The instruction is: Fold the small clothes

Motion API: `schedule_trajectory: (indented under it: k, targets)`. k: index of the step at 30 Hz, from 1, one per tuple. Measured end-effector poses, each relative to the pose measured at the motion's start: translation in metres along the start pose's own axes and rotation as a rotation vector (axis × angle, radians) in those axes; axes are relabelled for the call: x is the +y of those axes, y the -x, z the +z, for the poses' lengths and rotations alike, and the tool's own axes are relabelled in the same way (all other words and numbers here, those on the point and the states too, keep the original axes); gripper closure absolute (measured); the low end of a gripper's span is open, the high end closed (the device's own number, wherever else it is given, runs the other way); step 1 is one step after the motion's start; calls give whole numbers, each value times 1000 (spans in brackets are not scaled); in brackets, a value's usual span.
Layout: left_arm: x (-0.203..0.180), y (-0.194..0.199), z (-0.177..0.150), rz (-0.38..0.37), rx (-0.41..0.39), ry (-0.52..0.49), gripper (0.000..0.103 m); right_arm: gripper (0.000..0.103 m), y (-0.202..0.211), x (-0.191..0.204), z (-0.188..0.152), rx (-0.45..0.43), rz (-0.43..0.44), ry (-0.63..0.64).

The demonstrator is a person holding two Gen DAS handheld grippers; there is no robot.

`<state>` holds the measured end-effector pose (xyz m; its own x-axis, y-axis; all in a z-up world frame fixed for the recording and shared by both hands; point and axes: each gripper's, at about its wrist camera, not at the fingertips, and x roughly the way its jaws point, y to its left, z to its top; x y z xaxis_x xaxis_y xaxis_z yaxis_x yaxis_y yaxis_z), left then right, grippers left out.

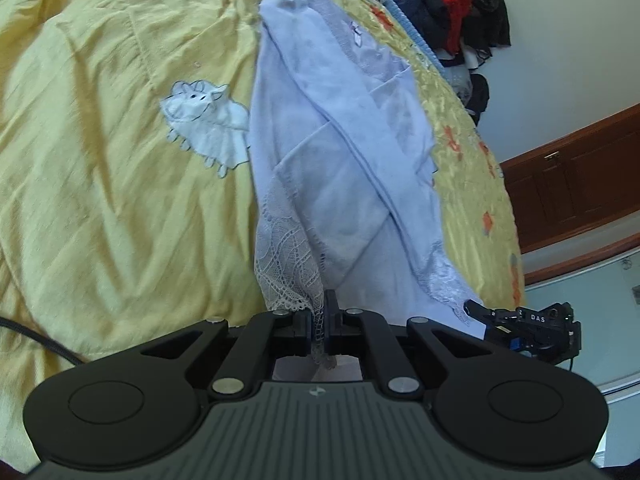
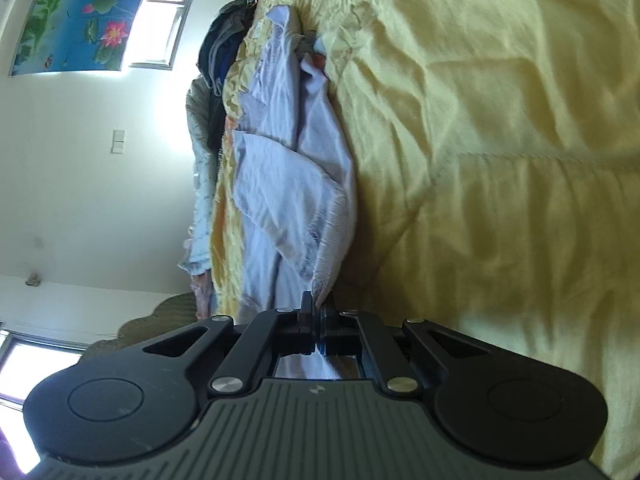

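The lavender cardigan (image 1: 344,152) is lying lengthwise on the yellow quilt (image 1: 100,184), stretching toward twelve o'clock from both cameras. The left gripper (image 1: 319,320) is clamping its lace hem at six o'clock; the right gripper (image 2: 318,320) is pinching the hem's other corner. A clothes pile (image 1: 448,4) is sitting at one o'clock.

A bed is covered with a wrinkly yellow quilt (image 1: 100,200) with a white sheep patch (image 1: 208,124) stitched on. Clothes are piled up (image 1: 448,4) at the far edge against a pale wall. A dark wood cabinet (image 1: 580,184) is seen too. A lotus painting (image 2: 76,16) is hung beside a bright window (image 2: 164,12).
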<state>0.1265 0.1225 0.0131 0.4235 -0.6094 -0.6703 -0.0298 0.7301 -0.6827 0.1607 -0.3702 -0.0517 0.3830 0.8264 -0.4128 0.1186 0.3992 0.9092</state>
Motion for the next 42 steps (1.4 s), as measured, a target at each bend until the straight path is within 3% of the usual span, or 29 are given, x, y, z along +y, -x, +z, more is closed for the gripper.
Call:
schedule_trajectory:
  k: [9,13,18,20,22,23,27,29,32,33,36,39,41,42]
  targets:
    - [-10,5,53,-102,-57,23,98,97,-9,32,54,-55,126,13]
    - [-16,3,104,-140,-128,14,98,97,-26,46,101,-93,159,32]
    - [-20,-20,191,-151,-188,50,98,97,-62,62,175,-140,205,16]
    - [-19,-39,224,-154,-198,67,98,91,-81,68,205,-154,209,3]
    - [-7,-65,255,-133,-190,107,98,74,-105,61,239,-151,186,-49]
    - [0,-77,265,-124,-185,138,98,70,-118,53,253,-152,181,-84]
    - [15,-110,286,-50,-156,155,97,63,-155,35,282,-123,96,-117]
    - [17,-112,285,-60,-140,128,94,60,-158,33,284,-113,113,-102]
    - [19,-105,290,-72,-144,75,81,47,-151,33,294,-136,153,-100]
    - [19,-101,293,-65,-163,77,70,44,-149,34,301,-155,166,-105]
    - [21,-85,304,-31,-266,101,24,40,-146,39,318,-161,176,-101]
    - [24,-74,312,-26,-337,116,23,40,-143,50,326,-171,129,-47]
    - [20,-67,308,73,-385,70,23,40,-137,58,324,-183,59,31]
    - [12,-64,301,146,-422,-16,23,40,-133,63,320,-189,8,95]
